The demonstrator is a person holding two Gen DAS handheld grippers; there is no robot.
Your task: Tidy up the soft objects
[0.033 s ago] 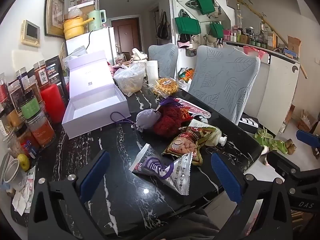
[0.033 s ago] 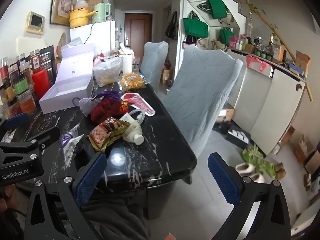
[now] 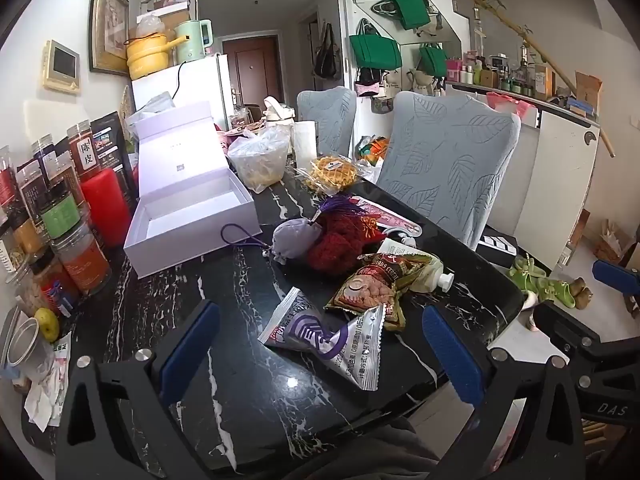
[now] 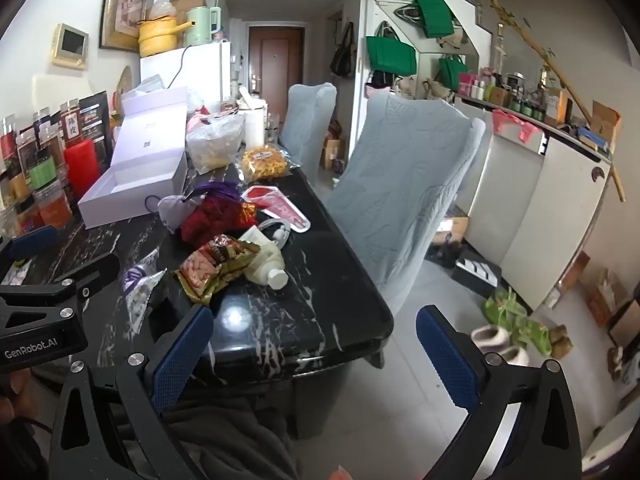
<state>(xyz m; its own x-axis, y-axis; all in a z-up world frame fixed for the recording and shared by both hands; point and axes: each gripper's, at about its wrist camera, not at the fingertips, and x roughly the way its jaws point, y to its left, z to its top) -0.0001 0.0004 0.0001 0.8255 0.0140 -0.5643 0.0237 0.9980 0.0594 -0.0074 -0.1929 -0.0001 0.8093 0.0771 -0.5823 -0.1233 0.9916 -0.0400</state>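
**Trainee:** While both tools are hovering over the near edge of the black marble table (image 3: pixel 168 308), what are you showing me?

**Instructor:** You are holding the left gripper (image 3: pixel 320 344) with its jaws spread to their widest, gripping nothing; the silver snack packet (image 3: pixel 328 336) is lying on the table between and just beyond its blue pads. The right gripper (image 4: pixel 316 352) is likewise gaping fully and carrying nothing, pointing past the table's corner toward the floor.

**Trainee:** Why is the white box (image 3: pixel 192 216) standing open?

**Instructor:** Probably as the receiving container (its hinged lid is leaning back, its inside is bare). The soft things are lying heaped together beside it, likely so you can take them one at a time.

**Trainee:** How many am I counting?

**Instructor:** One grey drawstring pouch (image 3: pixel 294 236), touching one red knitted item (image 3: pixel 340 244); two foil packets, the silver one and a peanut packet (image 3: pixel 372 284); one squeeze bottle (image 3: pixel 430 276) partly beneath the latter. Two covered chairs are flanking the table.
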